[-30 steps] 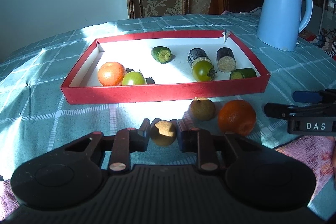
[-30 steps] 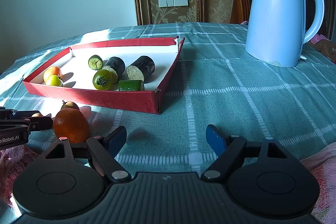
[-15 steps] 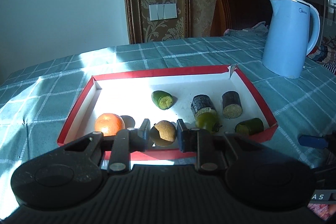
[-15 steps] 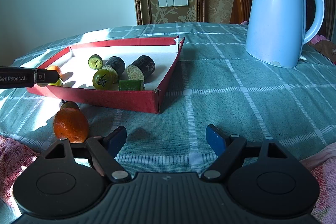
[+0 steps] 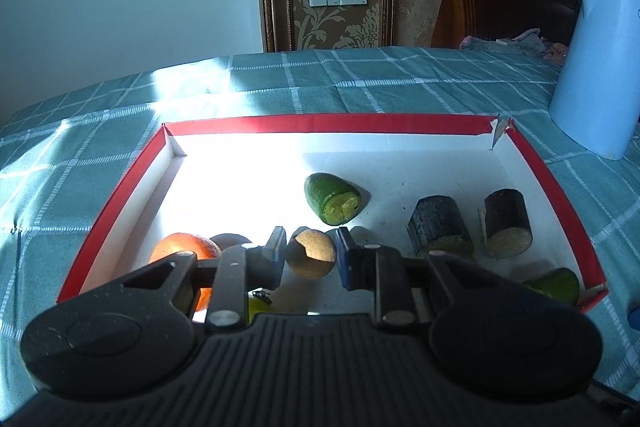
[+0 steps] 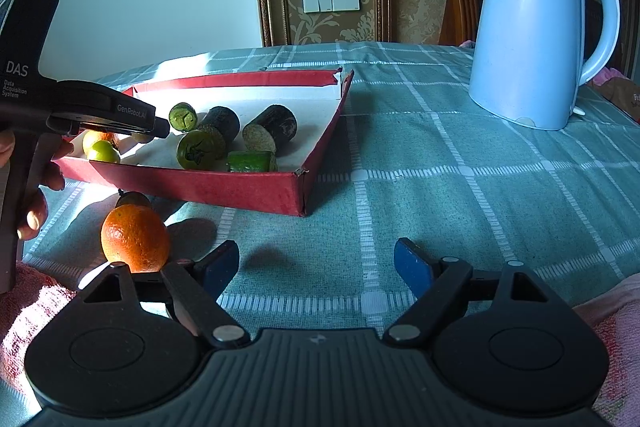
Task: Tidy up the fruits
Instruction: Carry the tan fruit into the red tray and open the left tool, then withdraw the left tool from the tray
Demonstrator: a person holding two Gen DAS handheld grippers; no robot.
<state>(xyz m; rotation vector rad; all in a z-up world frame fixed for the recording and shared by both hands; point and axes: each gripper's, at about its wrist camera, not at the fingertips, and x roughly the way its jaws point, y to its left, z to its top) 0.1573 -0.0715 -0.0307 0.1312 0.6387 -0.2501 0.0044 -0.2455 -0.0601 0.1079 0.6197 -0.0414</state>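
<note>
**Most fruit boxed, one piece in transit, two left outside**

Left claw point(image 5: 311, 254) closed around a small brown fruit point(image 5: 311, 253), pads touching both its sides, held above the white floor of the red tray point(image 5: 328, 123); not yet released.

Already lying in the tray: just left of the left claw and partly hidden by it, an orange point(image 5: 182, 247) and a yellow-green fruit point(image 6: 103, 151); just ahead, a cut green piece point(image 5: 332, 198); ahead and to the right, two dark cut cylinders point(image 5: 440, 227) and point(image 5: 507, 223); at the far right near the corner, another green piece point(image 5: 556, 283); a dark green round fruit point(image 6: 198, 149) also inside, seen from the right wrist view.

Right claw point(image 6: 316, 265) spread wide, gripping nothing, low over the checked cloth of the counter point(image 6: 440, 187).

Outside the tray, ahead and to the left of the right claw: a large orange point(image 6: 135, 238) and, just behind it, touching or nearly so, a brownish fruit point(image 6: 133, 199) half hidden.

Judged remaining: setting down the held fruit, then moving those two in. Blue kettle point(image 6: 532, 27) well ahead to the right, no part of the job.
</note>
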